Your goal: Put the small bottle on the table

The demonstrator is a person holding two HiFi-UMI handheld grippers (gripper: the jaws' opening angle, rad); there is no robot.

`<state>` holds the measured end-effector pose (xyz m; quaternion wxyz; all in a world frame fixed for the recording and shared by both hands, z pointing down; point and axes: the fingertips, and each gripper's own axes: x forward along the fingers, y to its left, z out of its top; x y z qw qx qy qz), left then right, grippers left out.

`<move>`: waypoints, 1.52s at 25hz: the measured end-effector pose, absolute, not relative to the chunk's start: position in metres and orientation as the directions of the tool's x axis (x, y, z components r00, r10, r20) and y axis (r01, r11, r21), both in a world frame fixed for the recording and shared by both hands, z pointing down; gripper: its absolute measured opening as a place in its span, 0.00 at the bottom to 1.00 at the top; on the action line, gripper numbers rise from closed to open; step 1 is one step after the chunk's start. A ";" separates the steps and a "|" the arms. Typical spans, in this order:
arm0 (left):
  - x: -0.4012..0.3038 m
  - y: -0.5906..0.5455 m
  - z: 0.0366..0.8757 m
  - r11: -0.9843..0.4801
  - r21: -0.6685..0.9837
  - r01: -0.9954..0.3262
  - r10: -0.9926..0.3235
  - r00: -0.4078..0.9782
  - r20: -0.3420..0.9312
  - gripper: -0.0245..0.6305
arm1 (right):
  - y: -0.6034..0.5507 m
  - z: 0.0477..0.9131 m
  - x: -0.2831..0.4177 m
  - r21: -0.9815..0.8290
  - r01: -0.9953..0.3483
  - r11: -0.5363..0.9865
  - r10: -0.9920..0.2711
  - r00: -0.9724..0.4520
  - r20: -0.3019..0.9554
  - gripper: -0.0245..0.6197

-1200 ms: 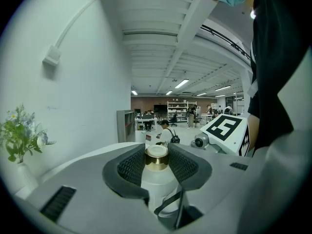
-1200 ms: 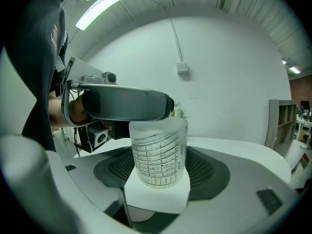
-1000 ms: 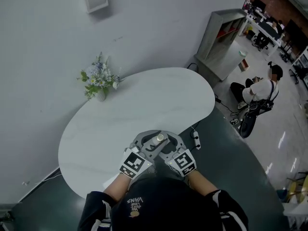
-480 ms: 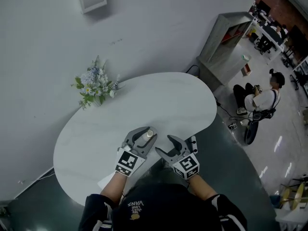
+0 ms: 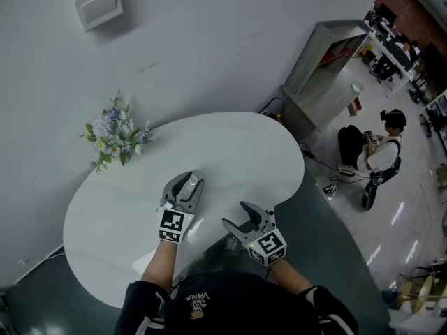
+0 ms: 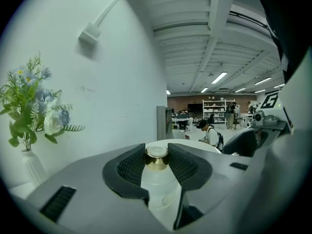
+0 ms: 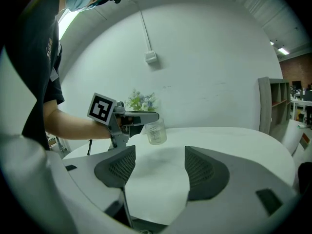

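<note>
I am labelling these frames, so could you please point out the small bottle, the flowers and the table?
small bottle point(image 7: 156, 133), right gripper view, on its clear body.
flowers point(image 5: 112, 132), head view, middle of the bunch.
table point(image 5: 237, 145), head view, bare white top.

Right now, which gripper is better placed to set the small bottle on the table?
The left gripper: it already grips the small bottle over the table; the right gripper is open, empty.
</note>
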<state>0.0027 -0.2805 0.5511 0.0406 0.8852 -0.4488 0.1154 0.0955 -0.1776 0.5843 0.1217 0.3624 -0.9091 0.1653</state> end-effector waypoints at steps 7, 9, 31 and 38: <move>0.004 -0.324 0.588 -0.522 -0.030 -0.852 -0.823 0.495 0.279 0.28 | -0.193 0.599 0.125 -0.229 -0.706 0.670 -0.610 -0.699 0.374 0.47; 0.004 -0.333 0.598 -0.506 -0.031 -0.862 -0.830 0.476 0.291 0.28 | -0.196 0.603 0.131 -0.232 -0.707 0.668 -0.605 -0.698 0.384 0.47; -0.006 -0.367 0.631 -0.480 -0.013 -0.877 -0.841 0.456 0.291 0.28 | -0.225 0.609 0.126 -0.255 -0.691 0.676 -0.587 -0.714 0.380 0.47; -0.006 -0.366 0.633 -0.518 -0.025 -0.855 -0.821 0.489 0.295 0.28 | -0.228 0.604 0.111 -0.252 -0.679 0.690 -0.578 -0.726 0.373 0.47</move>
